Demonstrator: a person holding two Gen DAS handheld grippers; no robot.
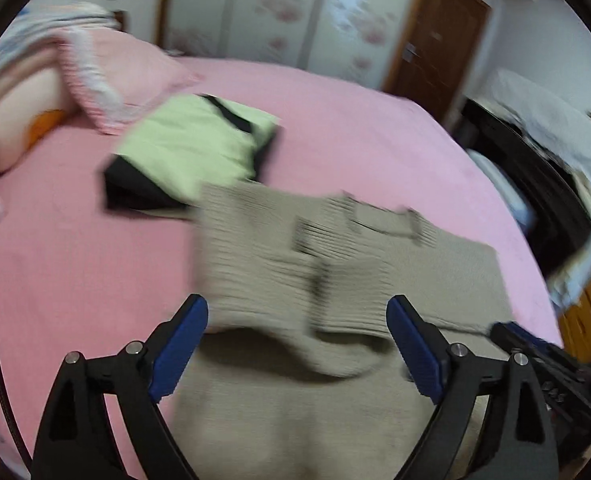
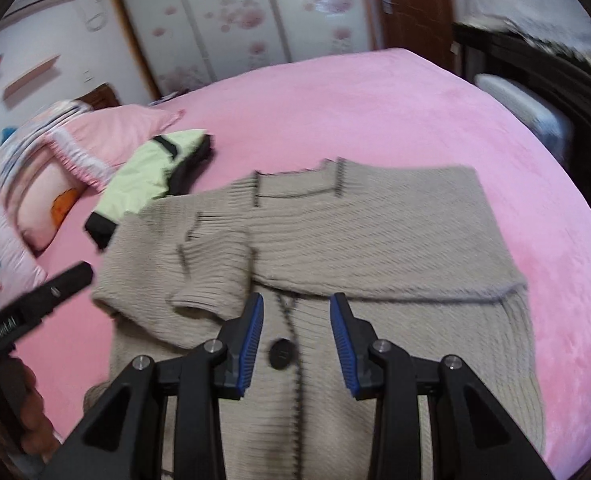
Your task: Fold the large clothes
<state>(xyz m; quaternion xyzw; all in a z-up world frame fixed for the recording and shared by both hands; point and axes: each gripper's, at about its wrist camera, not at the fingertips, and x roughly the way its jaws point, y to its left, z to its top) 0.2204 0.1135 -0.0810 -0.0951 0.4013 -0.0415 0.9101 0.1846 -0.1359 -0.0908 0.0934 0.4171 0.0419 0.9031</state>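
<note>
Cardigan [image 2: 335, 232]: sleeves laid inward on pink bed [image 2: 415, 112], ready for next fold.
Left gripper [image 1: 297, 336]: fingers wide apart, nothing between.
Right gripper [image 2: 296, 334]: fingers partly apart, empty, above button [image 2: 280, 354].

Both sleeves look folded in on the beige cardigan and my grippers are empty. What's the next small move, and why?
Probably lower both grippers to the near hem of the beige cardigan and pinch it, ready to fold it up toward the collar. The left gripper is wide open and the right gripper stands part open with nothing between its pads, and the sleeves already lie across the chest while the lower body is still spread flat on the pink bed.
</note>
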